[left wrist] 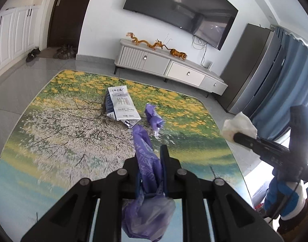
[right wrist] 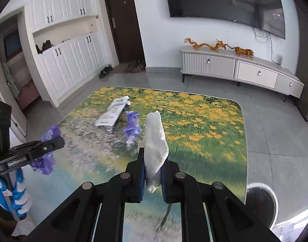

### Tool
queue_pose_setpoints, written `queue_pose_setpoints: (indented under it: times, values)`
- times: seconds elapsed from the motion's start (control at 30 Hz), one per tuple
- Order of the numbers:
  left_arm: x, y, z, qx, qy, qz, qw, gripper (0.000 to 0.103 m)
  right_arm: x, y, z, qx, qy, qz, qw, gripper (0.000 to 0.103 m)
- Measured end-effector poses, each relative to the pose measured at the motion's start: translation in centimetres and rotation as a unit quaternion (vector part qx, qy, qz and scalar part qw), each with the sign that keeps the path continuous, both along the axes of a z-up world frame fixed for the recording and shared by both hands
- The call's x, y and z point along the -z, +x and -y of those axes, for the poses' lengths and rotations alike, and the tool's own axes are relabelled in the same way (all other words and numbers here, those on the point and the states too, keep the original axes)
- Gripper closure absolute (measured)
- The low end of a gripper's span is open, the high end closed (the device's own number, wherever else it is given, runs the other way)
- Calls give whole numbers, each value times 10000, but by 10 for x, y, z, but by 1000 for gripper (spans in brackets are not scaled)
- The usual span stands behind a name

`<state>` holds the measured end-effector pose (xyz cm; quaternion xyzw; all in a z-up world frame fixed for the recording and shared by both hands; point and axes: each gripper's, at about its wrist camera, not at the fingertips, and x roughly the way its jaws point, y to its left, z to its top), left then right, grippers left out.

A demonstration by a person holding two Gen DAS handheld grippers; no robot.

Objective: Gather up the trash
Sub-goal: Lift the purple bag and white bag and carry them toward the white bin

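Trash, part-collected: left gripper pinched a purple wrapper, right gripper pinched a white tissue, both above the table; carton and second wrapper lay there uncollected.

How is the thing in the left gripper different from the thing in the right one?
The left gripper pinches a purple plastic wrapper, thin, printed and glossy; the right gripper pinches a white tissue, plain, matte and crumpled. The wrapper droops behind the fingers, while the tissue stands up stiffly. Both are trash, lifted off the table.
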<state>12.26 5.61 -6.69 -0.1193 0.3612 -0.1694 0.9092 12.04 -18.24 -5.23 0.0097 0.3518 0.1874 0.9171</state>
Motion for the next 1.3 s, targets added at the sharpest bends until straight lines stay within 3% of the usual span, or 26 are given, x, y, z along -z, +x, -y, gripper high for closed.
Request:
queue_pose_setpoints:
  times: [0.3, 0.7, 0.97, 1.3]
  values:
    - [-31, -45, 12, -21, 321, 507, 9982, 88, -18, -62, -3, 164, 21, 138, 9998, 91]
    - [-48, -73, 15, -54, 418, 871, 9953, 88, -32, -97, -2, 351, -28, 302, 9989, 91]
    - [-46, -73, 31, -40, 635, 867, 9942, 88, -30, -104, 12, 462, 94, 335, 9983, 91]
    - [-30, -55, 70, 247, 993, 550, 9932, 88, -7, -98, 59, 797, 428, 195, 9957, 91]
